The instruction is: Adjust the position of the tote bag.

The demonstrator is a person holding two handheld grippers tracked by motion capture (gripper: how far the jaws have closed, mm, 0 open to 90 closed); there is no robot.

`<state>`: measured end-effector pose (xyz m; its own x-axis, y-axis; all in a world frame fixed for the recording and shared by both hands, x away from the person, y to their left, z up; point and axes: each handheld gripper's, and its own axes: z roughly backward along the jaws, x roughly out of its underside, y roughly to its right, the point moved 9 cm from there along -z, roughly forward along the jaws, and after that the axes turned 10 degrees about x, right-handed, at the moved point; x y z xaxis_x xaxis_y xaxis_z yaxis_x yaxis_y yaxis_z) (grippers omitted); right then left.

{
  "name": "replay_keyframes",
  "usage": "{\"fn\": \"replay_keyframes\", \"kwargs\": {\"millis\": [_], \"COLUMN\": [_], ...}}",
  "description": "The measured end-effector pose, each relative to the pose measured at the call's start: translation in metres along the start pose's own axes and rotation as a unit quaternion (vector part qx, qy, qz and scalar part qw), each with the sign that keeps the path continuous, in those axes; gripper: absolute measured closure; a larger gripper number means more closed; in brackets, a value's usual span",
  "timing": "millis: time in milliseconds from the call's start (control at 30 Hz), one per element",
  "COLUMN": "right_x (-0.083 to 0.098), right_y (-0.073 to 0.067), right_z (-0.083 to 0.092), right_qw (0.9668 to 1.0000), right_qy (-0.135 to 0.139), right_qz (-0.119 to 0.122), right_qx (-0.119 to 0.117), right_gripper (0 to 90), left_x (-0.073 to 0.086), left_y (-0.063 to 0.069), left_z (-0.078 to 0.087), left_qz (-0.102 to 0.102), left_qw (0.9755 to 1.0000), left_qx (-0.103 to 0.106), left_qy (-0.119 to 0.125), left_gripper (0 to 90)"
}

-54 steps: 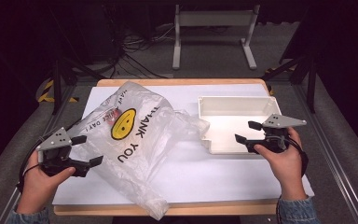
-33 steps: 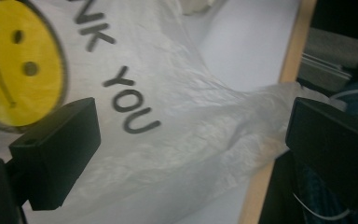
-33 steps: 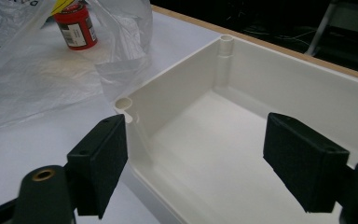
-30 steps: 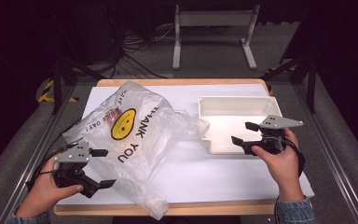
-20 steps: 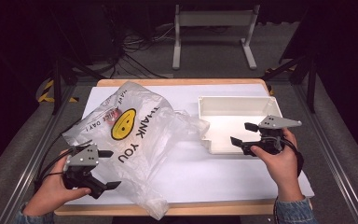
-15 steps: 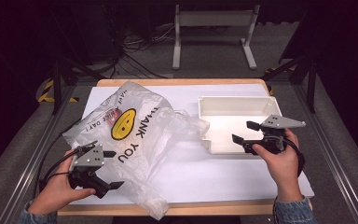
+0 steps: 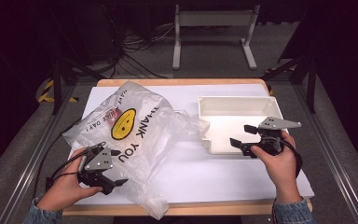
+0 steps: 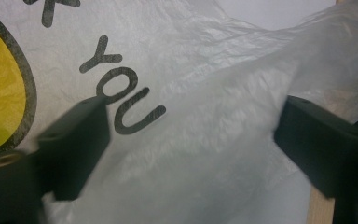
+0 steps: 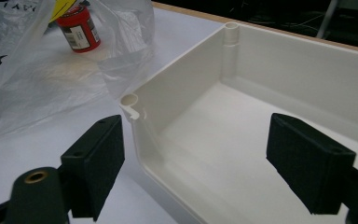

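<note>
Left gripper (image 7: 113, 167), jaws just closing but not yet pinching, straddles the limp, slippery plastic bag (image 7: 135, 135) at the table's (image 7: 242, 177) seven o'clock, likely best pinched by a bunched fold; right gripper (image 7: 243, 138) hovers open.

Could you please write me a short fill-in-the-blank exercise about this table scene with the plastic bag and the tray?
1. The face printed on the plastic bag is ____ in colour.
2. The left claw has been closing its jaws around the ____.
3. The right claw hovers at the white ____.
4. The can inside the bag is ____.

Missing words: yellow; bag; tray; red
</note>
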<state>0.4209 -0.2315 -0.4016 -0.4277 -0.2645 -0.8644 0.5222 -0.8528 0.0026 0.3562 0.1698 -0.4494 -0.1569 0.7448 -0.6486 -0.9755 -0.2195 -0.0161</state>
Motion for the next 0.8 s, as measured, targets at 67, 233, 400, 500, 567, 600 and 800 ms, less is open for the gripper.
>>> {"fn": "replay_keyframes", "kwargs": {"millis": [67, 233, 400, 500, 567, 600, 800], "right_x": [0.0, -0.001, -0.003, -0.005, -0.01, -0.012, -0.024], "right_y": [-0.002, -0.009, -0.02, -0.025, -0.033, -0.036, -0.051], "right_z": [-0.001, -0.005, -0.012, -0.014, -0.018, -0.019, -0.032], "right_qw": [1.0, 0.9999, 0.9995, 0.9993, 0.9986, 0.9983, 0.9964], "right_qy": [-0.001, 0.0, -0.001, 0.001, 0.01, 0.013, 0.029], "right_qz": [0.001, 0.009, 0.022, 0.027, 0.036, 0.038, 0.051], "right_qx": [-0.003, -0.009, -0.022, -0.027, -0.039, -0.043, -0.061], "right_gripper": [19.7, 19.7, 19.9, 20.0, 19.9, 19.9, 18.9], "left_x": [0.001, -0.003, -0.006, -0.007, -0.008, -0.008, -0.008], "left_y": [-0.001, -0.002, -0.006, -0.008, -0.01, -0.011, -0.018], "left_z": [0.003, 0.014, 0.024, 0.03, 0.035, 0.037, 0.05], "left_qz": [0.0, -0.001, 0.007, 0.016, 0.024, 0.028, 0.041], "left_qw": [1.0, 0.9997, 0.9985, 0.9971, 0.9954, 0.9942, 0.9886], "left_qx": [-0.001, -0.008, -0.02, -0.022, -0.028, -0.031, -0.043], "left_qy": [0.0, 0.024, 0.051, 0.071, 0.088, 0.099, 0.138], "left_gripper": [37.3, 71.5, 81.5, 84.1, 84.6, 85.0, 85.7]}}
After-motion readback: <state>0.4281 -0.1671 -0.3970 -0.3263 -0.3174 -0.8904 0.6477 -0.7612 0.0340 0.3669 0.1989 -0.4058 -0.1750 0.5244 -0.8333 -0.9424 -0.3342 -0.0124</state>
